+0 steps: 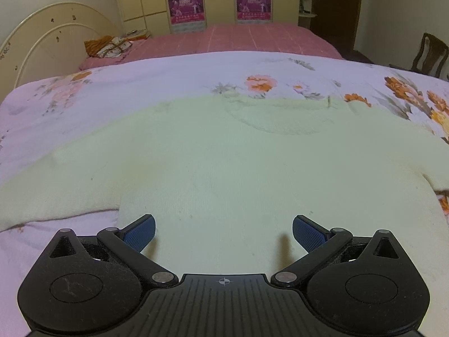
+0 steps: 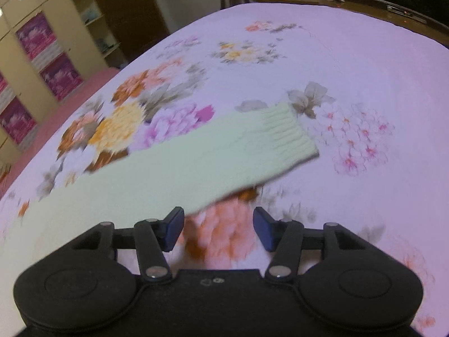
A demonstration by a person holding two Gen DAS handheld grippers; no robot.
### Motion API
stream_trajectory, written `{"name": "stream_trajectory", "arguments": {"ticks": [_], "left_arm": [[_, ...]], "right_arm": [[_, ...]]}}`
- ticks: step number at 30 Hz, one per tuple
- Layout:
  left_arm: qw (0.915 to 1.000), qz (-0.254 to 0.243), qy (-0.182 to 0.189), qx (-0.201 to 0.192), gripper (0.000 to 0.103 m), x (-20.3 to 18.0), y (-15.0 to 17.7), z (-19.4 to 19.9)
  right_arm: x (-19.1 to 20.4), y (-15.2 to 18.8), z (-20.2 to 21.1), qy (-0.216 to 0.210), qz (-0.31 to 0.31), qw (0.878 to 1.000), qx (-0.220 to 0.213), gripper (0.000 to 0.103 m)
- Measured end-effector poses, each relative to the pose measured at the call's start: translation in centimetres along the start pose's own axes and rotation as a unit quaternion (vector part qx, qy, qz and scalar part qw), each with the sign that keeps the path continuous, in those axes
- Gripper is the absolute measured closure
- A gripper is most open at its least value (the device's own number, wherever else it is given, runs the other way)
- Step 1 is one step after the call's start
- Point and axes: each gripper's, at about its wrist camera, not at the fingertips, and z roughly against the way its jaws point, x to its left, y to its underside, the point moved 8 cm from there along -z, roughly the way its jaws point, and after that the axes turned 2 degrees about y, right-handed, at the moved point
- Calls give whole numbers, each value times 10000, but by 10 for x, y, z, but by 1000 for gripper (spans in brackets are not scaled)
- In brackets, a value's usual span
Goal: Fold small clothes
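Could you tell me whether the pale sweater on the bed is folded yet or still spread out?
Spread out: the sweater lies flat, and its sleeve extends straight across the floral sheet.

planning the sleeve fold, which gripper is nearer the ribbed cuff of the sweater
Right. The right gripper hangs open just short of that sleeve, with the ribbed cuff ahead. The left gripper is open over the sweater body.

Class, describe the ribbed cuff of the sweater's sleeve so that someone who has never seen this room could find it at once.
Start with the floral bedspread that covers the surface. A pale green sweater lies flat on it, and one sleeve stretches out over the printed flowers. The cuff is the sleeve's far end, the only part knitted in raised ribs, while the rest looks smooth.
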Motion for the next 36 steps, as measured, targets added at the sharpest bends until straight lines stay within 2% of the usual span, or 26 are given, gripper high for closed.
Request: {"name": "stream_trajectory", "arguments": {"ticks": [3,5,8,11,13,16,20,23,25,28,29,32,33,34,35,36], "left_arm": [[9999,95,34,-16,0,6,-3,-5],[9999,123,74,-22,0,9,-4,-8],[9998,112,106,-91,0,11,-6,-10],[9997,150,142,-94,0,14,-8,-10],[9996,213,165,-110,0,16,-11,-9],[9990,353,223,-133,0,22,-15,-6],[9972,622,338,-236,0,35,-22,2],[9959,787,323,-306,0,48,-25,7],[9956,844,226,-339,0,59,-25,10],[9955,874,93,-345,0,72,-22,10],[9956,870,68,-336,0,75,-21,10],[9957,851,179,-320,0,77,-19,10],[9957,833,282,-305,0,74,-19,10],[9956,802,396,-289,0,69,-18,10],[9953,757,547,-273,0,62,-18,9],[9947,706,696,-262,0,53,-17,9]], "right_arm": [[0,-14,-10,97,-66,9998,-136,56],[1,-21,-17,160,0,9997,-192,81],[2,-28,-21,197,80,9993,-312,97],[17,-34,-10,33,328,9978,-573,98],[42,-35,4,-295,657,9947,-728,98],[100,-29,30,-935,1271,9834,-891,99],[199,8,63,-1953,2198,9517,-881,99],[270,62,77,-2655,2928,9168,-566,99],[308,106,78,-2957,3532,8871,-279,97],[343,168,77,-3115,4301,8473,49,70],[350,186,78,-3101,4617,8311,39,65],[357,216,91,-3046,5444,7812,-250,62],[356,220,95,-3096,5596,7683,-257,61],[353,219,98,-3139,5654,7624,-233,62],[347,212,100,-3137,5562,7692,-244,59],[339,201,99,-3085,5370,7848,-242,57]]}}
